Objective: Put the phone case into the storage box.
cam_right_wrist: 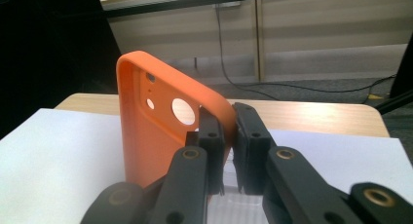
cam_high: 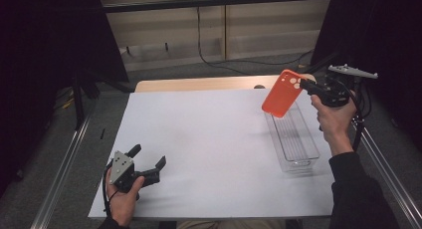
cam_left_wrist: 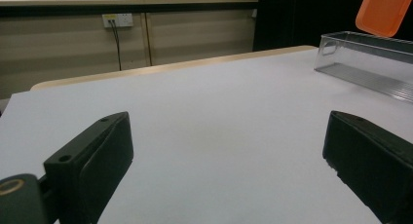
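Two grippers are at work over a white sheet [cam_high: 209,139] covering the bench [cam_high: 199,83]. At the near left, the left gripper [cam_high: 148,157] rests low on the sheet with its jaws wide apart and nothing between them, well away from everything else. Moving right, an orange phone case [cam_high: 281,93] hangs in the air above the far end of a clear plastic tray [cam_high: 293,139], whose long axis runs near to far along the right side of the sheet. The case is smooth, matte and rubbery-looking, with rounded corners and camera cut-outs at its upper end, tilted with its long axis pointing down toward the tray. The right gripper [cam_right_wrist: 229,131] has its jaws clamped on the case's edge, so lowering it into the tray falls to that hand.
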Demonstrator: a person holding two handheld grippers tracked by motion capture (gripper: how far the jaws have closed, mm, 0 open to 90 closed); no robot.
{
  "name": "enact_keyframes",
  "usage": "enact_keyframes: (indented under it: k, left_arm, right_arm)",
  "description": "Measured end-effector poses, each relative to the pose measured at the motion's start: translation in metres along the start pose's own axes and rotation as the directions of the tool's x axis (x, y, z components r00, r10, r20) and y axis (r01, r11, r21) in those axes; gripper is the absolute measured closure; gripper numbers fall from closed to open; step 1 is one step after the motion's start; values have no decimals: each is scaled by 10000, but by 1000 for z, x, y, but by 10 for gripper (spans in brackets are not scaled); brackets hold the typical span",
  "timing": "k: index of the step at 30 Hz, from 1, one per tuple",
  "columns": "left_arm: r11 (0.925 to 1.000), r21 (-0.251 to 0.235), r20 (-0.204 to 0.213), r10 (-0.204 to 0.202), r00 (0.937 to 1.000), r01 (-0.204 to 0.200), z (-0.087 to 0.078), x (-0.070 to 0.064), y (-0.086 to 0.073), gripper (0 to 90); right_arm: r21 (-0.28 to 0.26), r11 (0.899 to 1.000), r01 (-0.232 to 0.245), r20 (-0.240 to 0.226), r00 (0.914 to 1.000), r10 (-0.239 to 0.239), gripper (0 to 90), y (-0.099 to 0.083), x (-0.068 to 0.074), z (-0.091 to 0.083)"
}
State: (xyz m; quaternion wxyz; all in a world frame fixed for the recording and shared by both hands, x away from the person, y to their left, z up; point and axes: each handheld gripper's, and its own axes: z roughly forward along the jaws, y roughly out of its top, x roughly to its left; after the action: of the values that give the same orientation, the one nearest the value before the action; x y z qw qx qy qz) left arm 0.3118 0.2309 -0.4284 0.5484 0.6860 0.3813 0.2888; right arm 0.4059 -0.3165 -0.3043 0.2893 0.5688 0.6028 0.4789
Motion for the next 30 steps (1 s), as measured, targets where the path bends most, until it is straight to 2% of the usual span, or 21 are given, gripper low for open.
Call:
enact_keyframes:
  k: [15,30]
  left_arm:
    - [10000,-4,135,-3,9999,3,0,0,0,46]
    - [10000,-85,185,-34,9998,35,-1,0,1,48]
  right_arm:
    - [-75,9997,253,551,9982,-248,830,6,-11,11]
    - [66,9991,421,978,9943,-425,830,4,-20,33]
